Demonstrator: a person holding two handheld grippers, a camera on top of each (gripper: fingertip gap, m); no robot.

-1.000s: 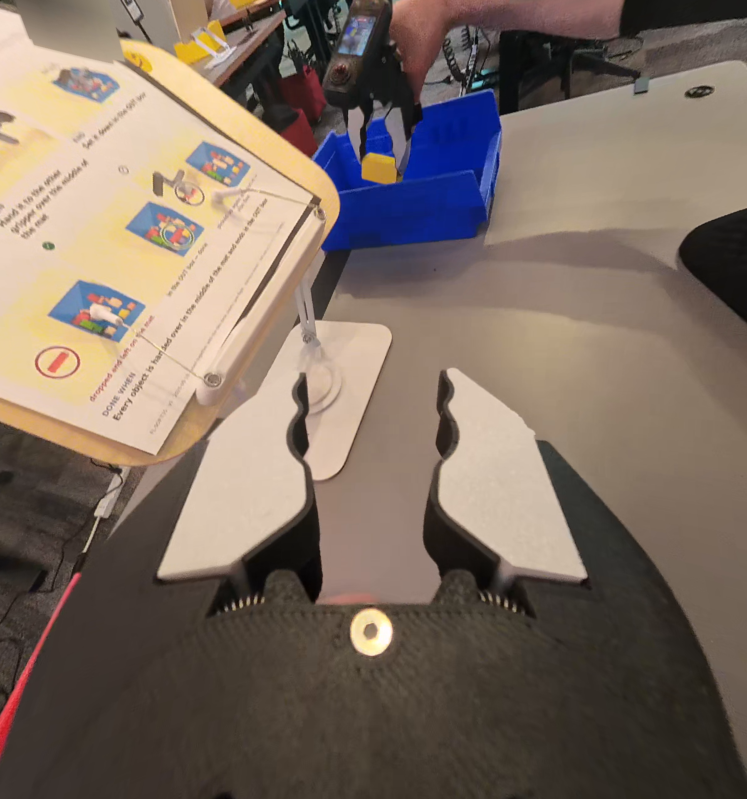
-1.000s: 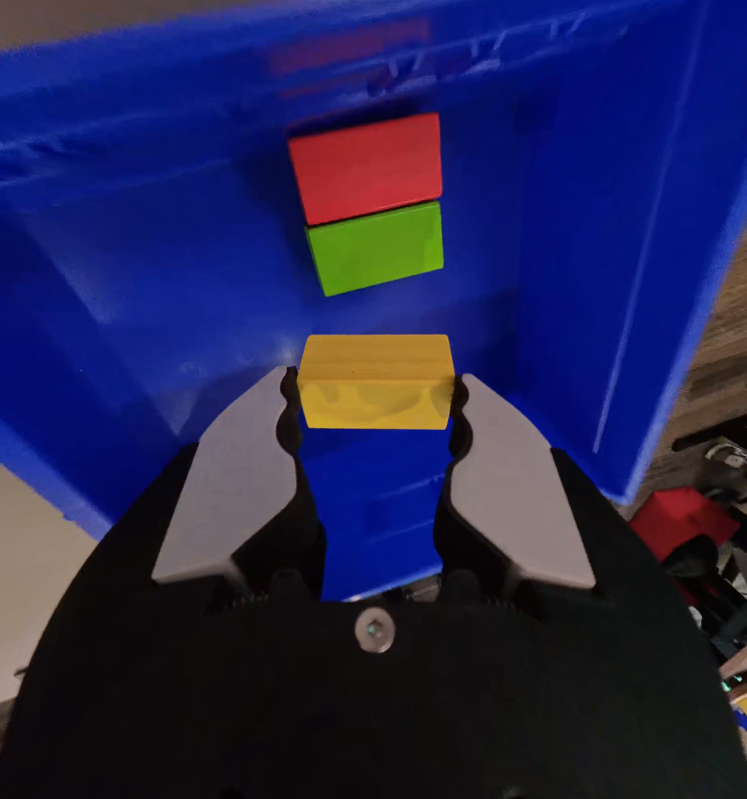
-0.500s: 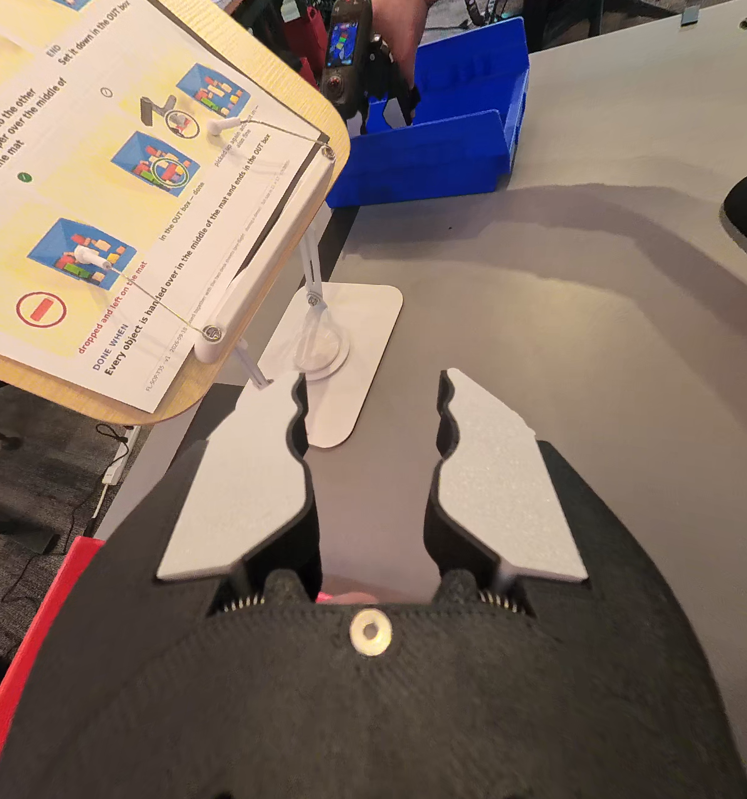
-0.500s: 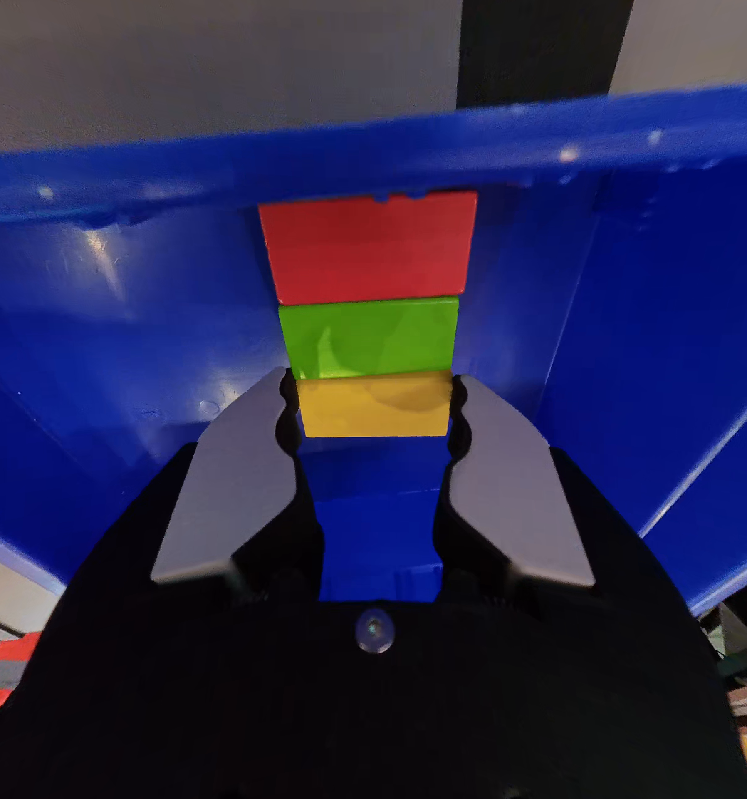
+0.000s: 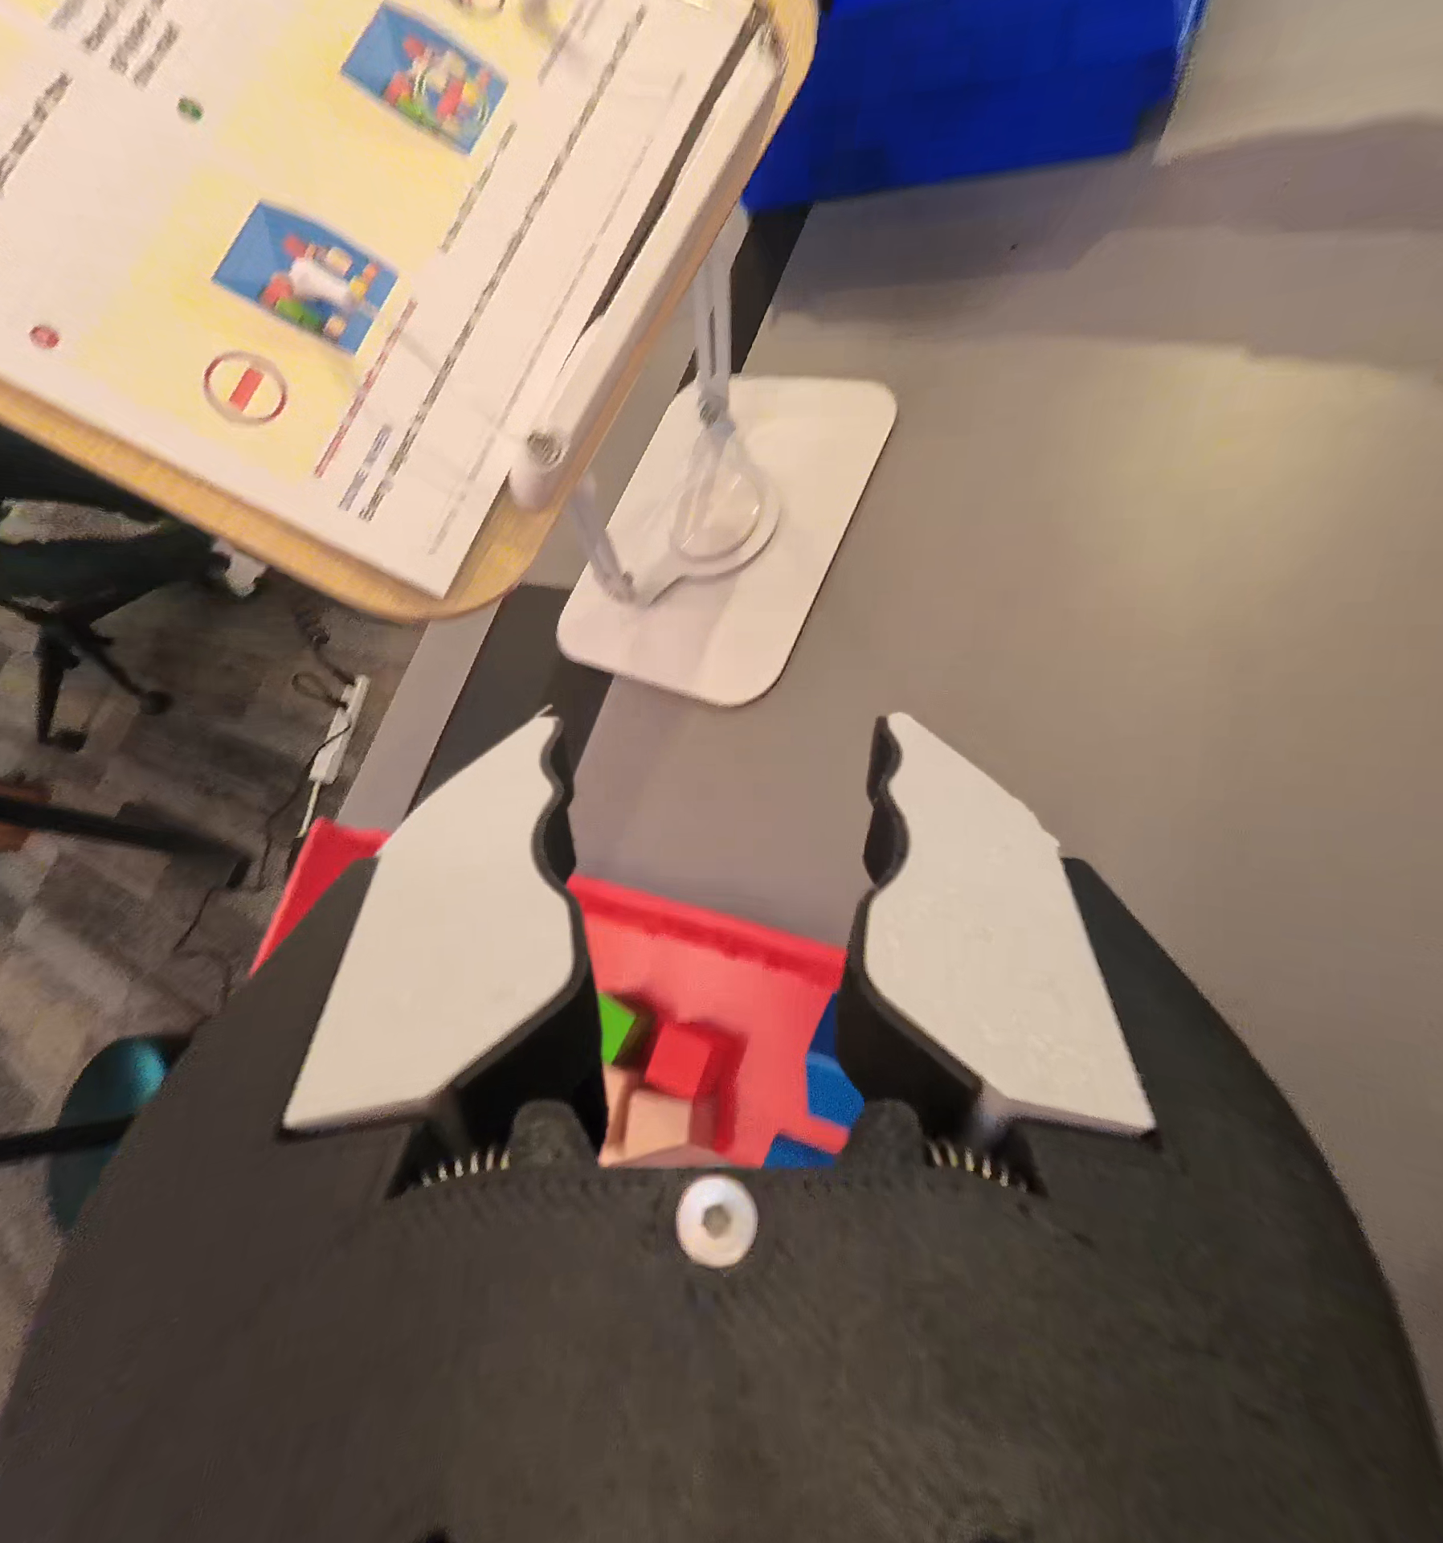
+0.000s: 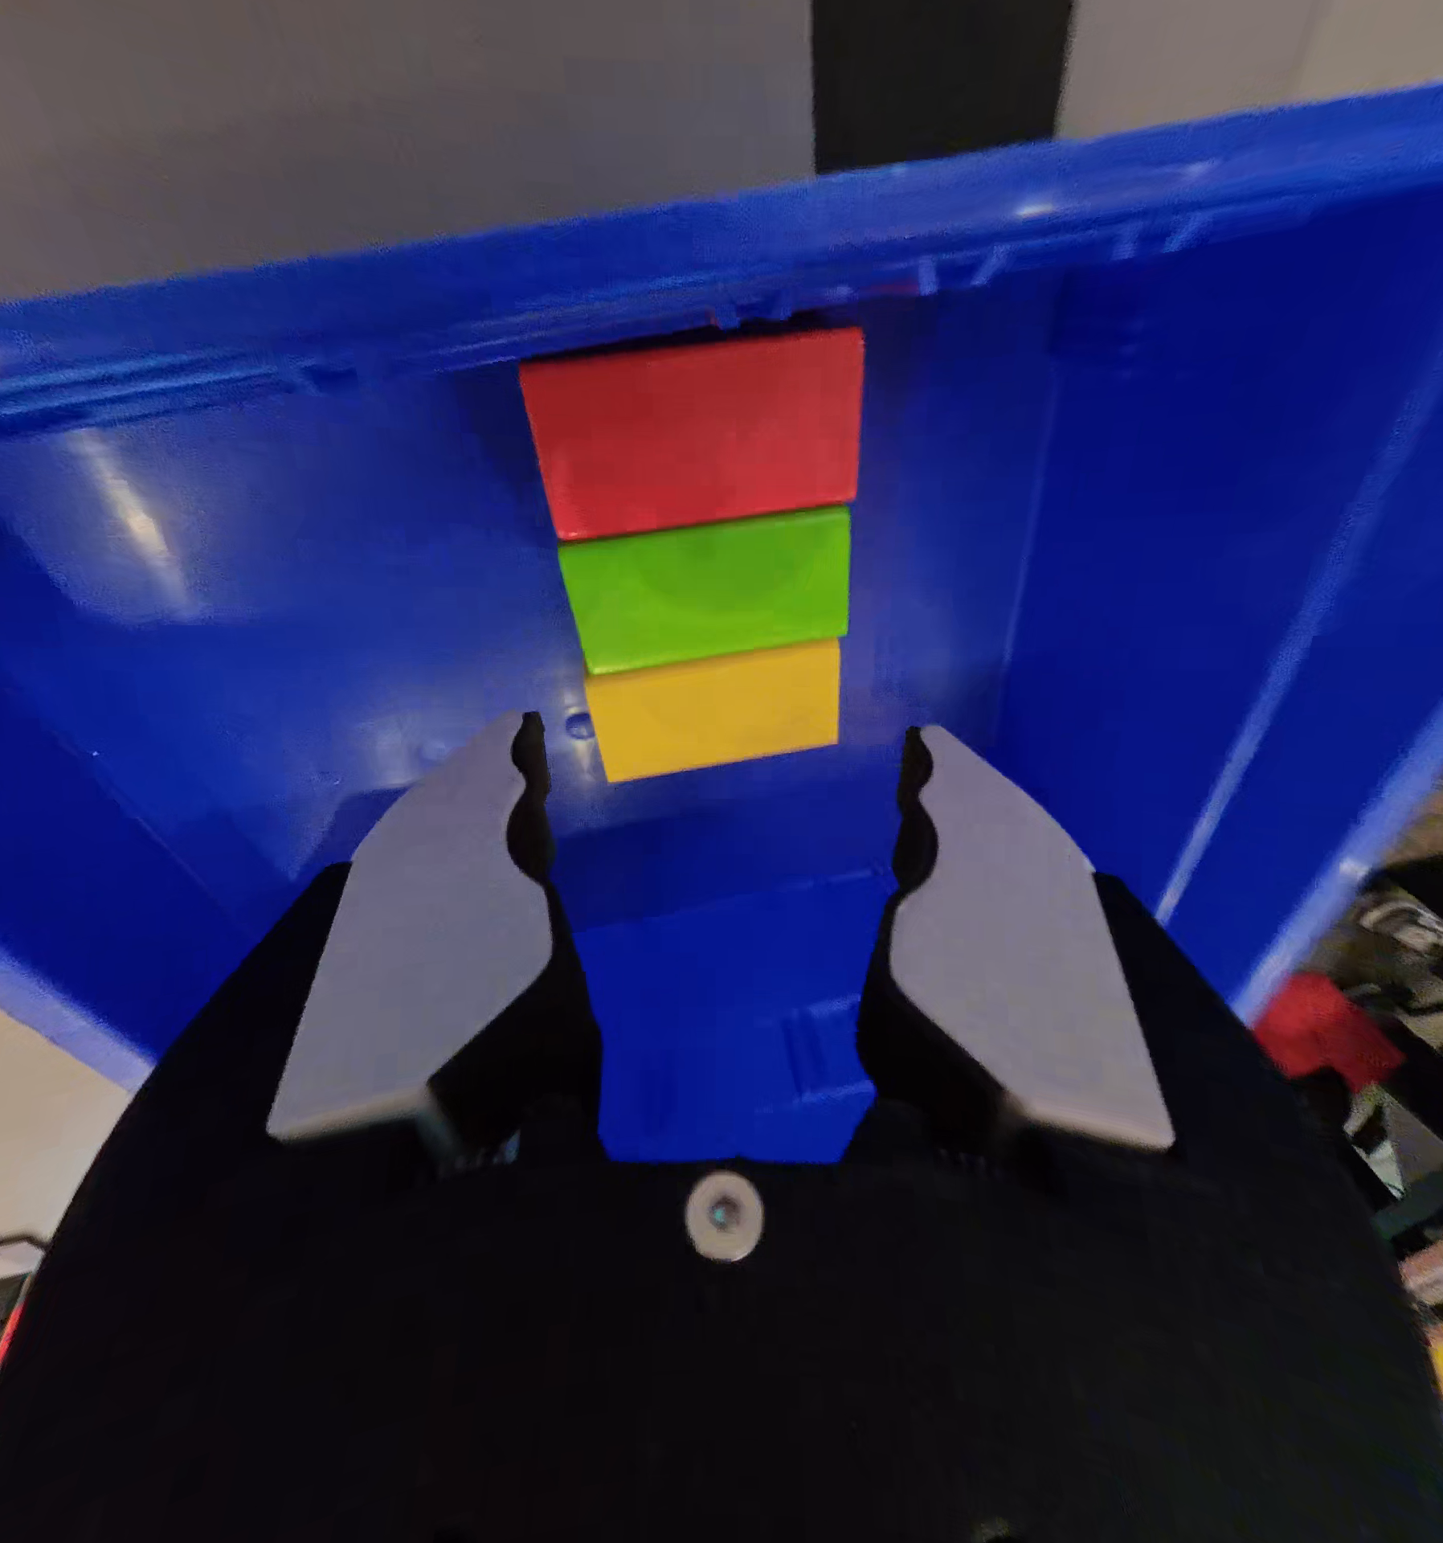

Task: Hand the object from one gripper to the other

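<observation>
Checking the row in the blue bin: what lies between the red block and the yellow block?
The green block lies between the red block and the yellow block, touching both, on the floor of the blue bin. The right wrist view shows it.
</observation>
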